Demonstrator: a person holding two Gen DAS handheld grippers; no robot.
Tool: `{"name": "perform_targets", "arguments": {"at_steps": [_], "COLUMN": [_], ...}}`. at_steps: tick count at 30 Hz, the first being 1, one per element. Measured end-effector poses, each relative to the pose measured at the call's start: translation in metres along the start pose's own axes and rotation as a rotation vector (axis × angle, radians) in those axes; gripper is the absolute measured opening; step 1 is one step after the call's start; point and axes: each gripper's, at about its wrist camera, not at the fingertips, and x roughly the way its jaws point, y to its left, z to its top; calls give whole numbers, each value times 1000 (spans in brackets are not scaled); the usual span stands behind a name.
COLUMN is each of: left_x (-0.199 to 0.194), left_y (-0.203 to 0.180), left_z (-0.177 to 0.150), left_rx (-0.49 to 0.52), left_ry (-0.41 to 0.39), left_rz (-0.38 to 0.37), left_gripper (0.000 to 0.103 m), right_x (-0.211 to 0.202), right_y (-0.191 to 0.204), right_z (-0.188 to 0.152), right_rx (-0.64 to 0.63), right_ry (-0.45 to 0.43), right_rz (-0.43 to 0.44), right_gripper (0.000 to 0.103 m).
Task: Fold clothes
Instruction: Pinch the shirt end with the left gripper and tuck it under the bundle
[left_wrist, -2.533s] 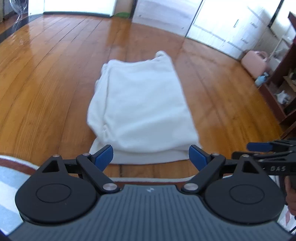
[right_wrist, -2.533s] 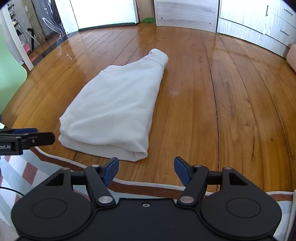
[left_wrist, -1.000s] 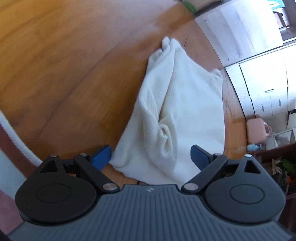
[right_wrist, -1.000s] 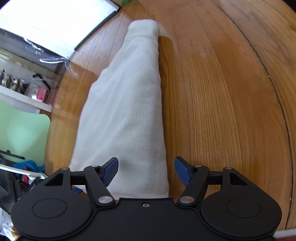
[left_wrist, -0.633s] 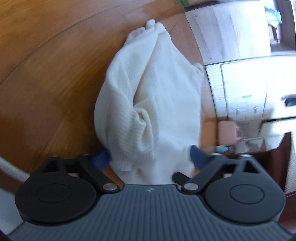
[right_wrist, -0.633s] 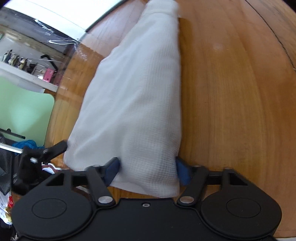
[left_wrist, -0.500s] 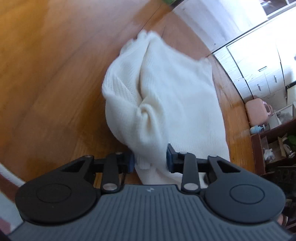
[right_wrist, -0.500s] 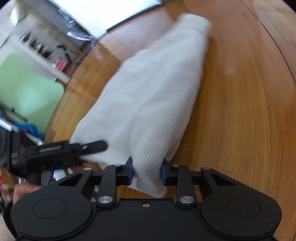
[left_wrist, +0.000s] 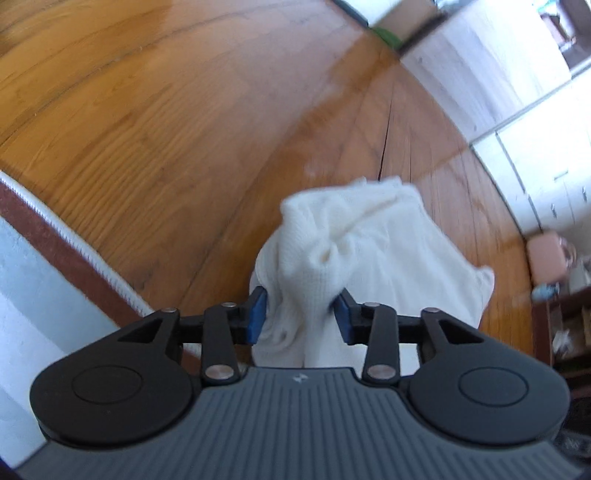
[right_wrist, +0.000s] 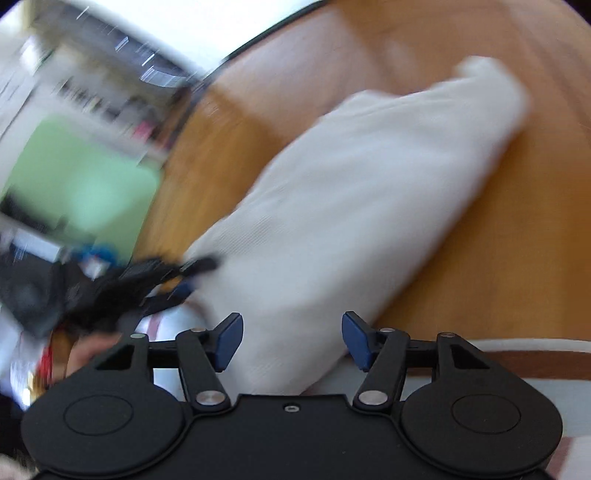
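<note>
White knitted garment (left_wrist: 369, 266), already folded long, lies on the wooden floor (left_wrist: 147, 129) near the striped rug (left_wrist: 55, 258). The left gripper (left_wrist: 300, 314) pinches one near corner; the right gripper (right_wrist: 291, 338) stands spread around the other corner. Close it before lifting, then carry both corners evenly forward.

No legible words, numbers or brand names can be made out in either view. A small pale emblem (left_wrist: 297, 379) is stamped on the ribbed grey housing of the left claw, but it cannot be read as a letter. The right wrist view is blurred throughout.
</note>
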Motion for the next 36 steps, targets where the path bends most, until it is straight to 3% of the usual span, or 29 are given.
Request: {"name": "perform_targets", "arguments": {"at_steps": [4, 6, 8, 10, 13, 14, 15, 20, 22, 25, 28, 33, 35, 36], "left_x": [-1, 1, 5, 1, -19, -25, -26, -36, -44, -60, -54, -30, -30, -31], "left_y": [6, 12, 12, 6, -18, -24, -25, 8, 7, -5, 10, 28, 33, 32], "left_z": [1, 1, -1, -2, -7, -7, -4, 9, 11, 17, 22, 18, 16, 16], "left_rx": [-16, -48, -27, 53, 289, 346, 345, 105, 113, 207, 104, 9, -36, -34], "left_ry": [-81, -93, -81, -81, -171, -192, -188, -24, -25, -85, 5, 244, 268, 251], "left_rz": [-53, -88, -66, 34, 271, 320, 317, 129, 154, 168, 49, -102, -171, -148], "left_gripper": [72, 76, 76, 76, 76, 76, 76, 76, 75, 76, 76, 76, 78, 79], "right_x": [-9, -8, -4, -2, 3, 3, 1, 2, 3, 2, 5, 22, 24, 24], "right_y": [-45, -63, -75, -77, -83, -87, -89, -95, -92, -87, -84, -81, -81, -81], "right_z": [17, 24, 32, 39, 51, 54, 57, 57, 57, 60, 64, 69, 66, 64], "right_rx": [165, 234, 268, 251, 244, 249, 249, 207, 190, 175, 176, 214, 219, 223], "right_ry": [-72, -94, -101, -121, -138, -134, -129, -93, -88, -91, -102, -100, -100, -98], "right_rz": [-38, 24, 57, 34, 14, 8, -2, -40, -44, -49, -42, -20, -21, -21], "right_gripper": [68, 68, 69, 69, 70, 70, 70, 70, 70, 70, 70, 70, 70, 70]}}
